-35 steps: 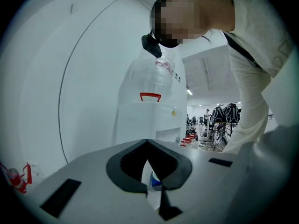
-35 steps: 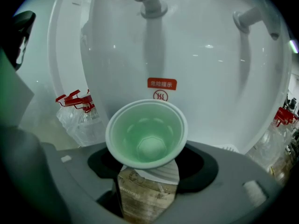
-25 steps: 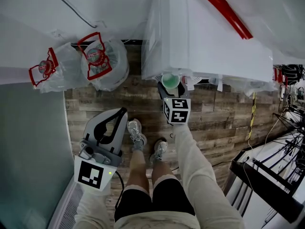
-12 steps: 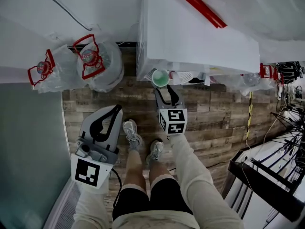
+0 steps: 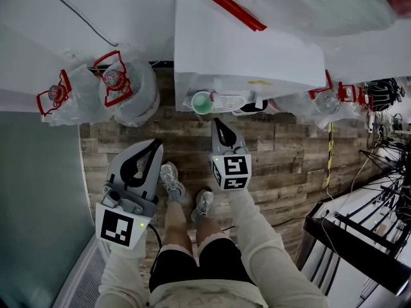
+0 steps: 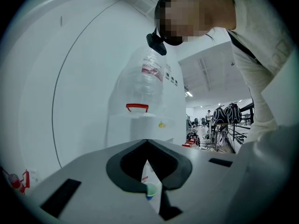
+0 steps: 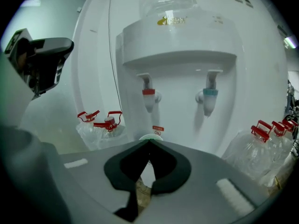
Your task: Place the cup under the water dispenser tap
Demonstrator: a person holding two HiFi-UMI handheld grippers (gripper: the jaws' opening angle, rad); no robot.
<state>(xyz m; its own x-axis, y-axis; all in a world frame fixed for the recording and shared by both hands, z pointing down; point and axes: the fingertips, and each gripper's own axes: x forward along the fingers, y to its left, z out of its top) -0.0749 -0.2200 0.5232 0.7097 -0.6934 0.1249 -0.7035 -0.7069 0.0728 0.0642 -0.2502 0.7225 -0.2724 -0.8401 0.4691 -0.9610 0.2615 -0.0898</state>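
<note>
Head view: left tongs (image 5: pixel 154 147) and right tongs (image 5: pixel 219 124) both closed, empty and held short of the cup (image 5: pixel 201 101), which stands free at the dispenser (image 5: pixel 244 50) beneath the red tap (image 7: pixel 148 96), positioned to catch water; placement judged complete.

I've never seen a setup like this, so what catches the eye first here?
A tall white plastic water dispenser dominates, with a red tap and a blue tap on its front. A small green cup stands beneath the red tap, and clear water bottles with red handles sit on the floor beside it. The right gripper hangs short of the cup, jaws shut and empty.
</note>
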